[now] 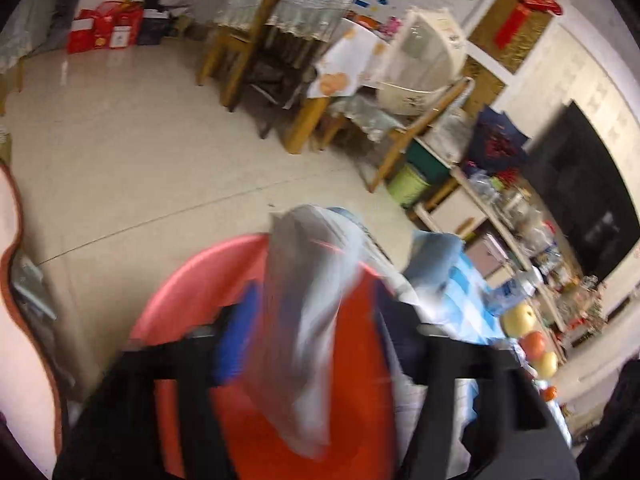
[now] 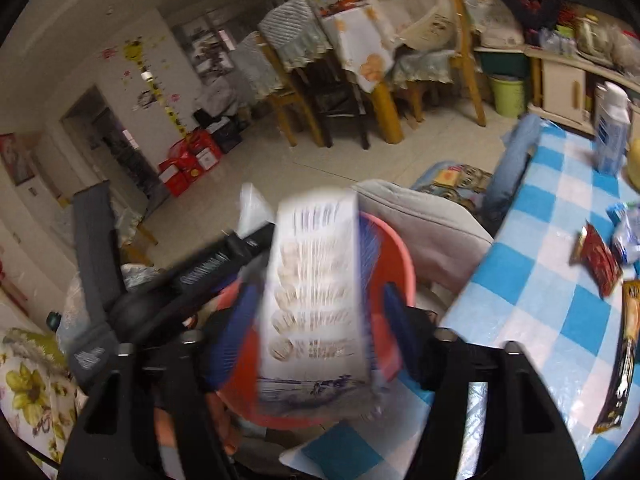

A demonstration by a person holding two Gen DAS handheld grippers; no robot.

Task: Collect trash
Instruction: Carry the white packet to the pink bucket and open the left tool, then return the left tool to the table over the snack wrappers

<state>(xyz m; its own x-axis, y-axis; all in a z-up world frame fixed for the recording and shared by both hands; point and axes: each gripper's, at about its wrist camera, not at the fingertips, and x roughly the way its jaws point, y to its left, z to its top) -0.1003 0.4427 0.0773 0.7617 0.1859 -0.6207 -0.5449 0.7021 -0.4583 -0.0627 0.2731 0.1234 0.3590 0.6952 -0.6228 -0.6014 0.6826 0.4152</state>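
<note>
The left gripper (image 1: 304, 344) is apart, a grey bag (image 1: 308, 312) loose between its fingers. The right gripper (image 2: 320, 320) is apart around a white box (image 2: 316, 288). Both are over the red tub (image 1: 192, 280) by the table's edge.

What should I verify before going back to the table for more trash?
1. Left gripper jaws apart, grey plastic bag between them above the red basin: ok.
2. Right gripper jaws apart, white carton loose between them: ok.
3. Carton over the basin: ok.
4. Both items landed inside: cannot tell, blurred mid-drop.
5. Trash left on the checked tablecloth: not ok; red wrapper and dark wrapper remain.
</note>
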